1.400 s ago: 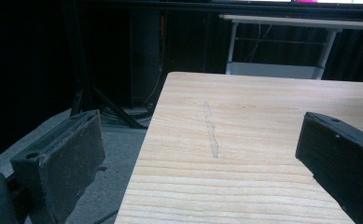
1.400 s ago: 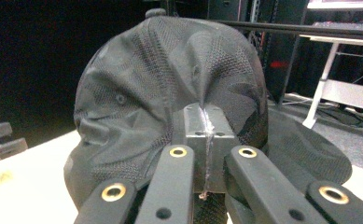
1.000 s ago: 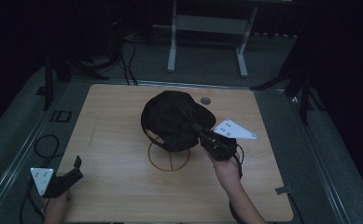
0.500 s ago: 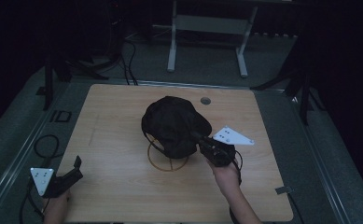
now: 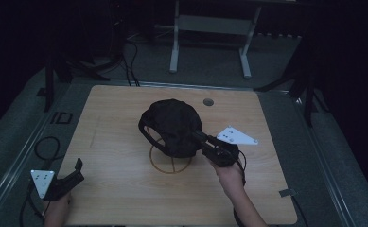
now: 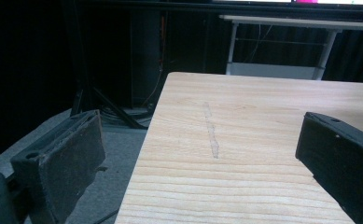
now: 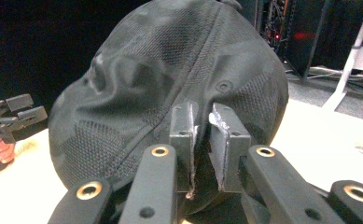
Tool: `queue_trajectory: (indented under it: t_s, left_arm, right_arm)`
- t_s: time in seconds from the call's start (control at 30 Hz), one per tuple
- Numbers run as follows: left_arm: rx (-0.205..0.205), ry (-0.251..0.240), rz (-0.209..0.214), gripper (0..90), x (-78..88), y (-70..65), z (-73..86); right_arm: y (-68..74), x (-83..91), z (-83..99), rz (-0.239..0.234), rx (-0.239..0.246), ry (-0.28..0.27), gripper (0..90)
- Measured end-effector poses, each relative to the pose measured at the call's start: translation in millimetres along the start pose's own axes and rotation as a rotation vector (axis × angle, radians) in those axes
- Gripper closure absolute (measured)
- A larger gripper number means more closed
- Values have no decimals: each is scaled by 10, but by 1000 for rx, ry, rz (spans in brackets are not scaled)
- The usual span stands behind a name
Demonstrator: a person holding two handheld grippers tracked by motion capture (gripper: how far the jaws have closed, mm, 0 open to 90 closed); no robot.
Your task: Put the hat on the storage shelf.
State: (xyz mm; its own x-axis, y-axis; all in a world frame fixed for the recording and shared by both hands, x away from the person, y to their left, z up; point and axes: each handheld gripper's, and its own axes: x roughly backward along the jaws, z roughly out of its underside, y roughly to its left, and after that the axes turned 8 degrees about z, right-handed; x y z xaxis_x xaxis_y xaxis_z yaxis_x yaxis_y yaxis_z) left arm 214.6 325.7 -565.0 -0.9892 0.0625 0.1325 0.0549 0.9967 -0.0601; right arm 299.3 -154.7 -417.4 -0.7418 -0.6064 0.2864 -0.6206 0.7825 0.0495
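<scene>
The right claw (image 5: 201, 138) has its 2 jaws pinched nearly together on the edge of a black cap (image 5: 171, 126), holding it above a ring-shaped stand (image 5: 170, 161) at the middle of the wooden surface (image 5: 125, 189). The left claw (image 5: 75, 170) gapes wide at the near-left corner, gripping nothing.

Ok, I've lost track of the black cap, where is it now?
In the high view the black cap sits mid-table over the ring stand, pinched at its right edge by the right gripper.
</scene>
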Motion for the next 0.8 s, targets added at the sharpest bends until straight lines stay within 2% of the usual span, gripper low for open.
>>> queue_trajectory:
  t_s: [0.27,0.33,0.4,0.47,0.67,0.8]
  left_arm:
    - [2,2,0,18,-1,0,-1]
    - [2,2,1,18,-1,-1,-1]
    - [1,3,1,18,-2,0,-1]
    - [1,3,1,18,-1,0,-1]
    - [0,4,1,18,-2,0,-1]
    - [0,4,1,18,-3,0,-2]
  right_arm:
    - [-19,-8,-13,0,-5,1,701]
    - [-35,10,-28,-1,-11,-12,647]
    - [-45,18,-35,0,-14,-15,643]
    - [-72,42,-56,4,-17,-20,595]
    - [-126,78,-74,21,-22,-25,555]
    - [-184,120,-83,33,-30,-28,496]
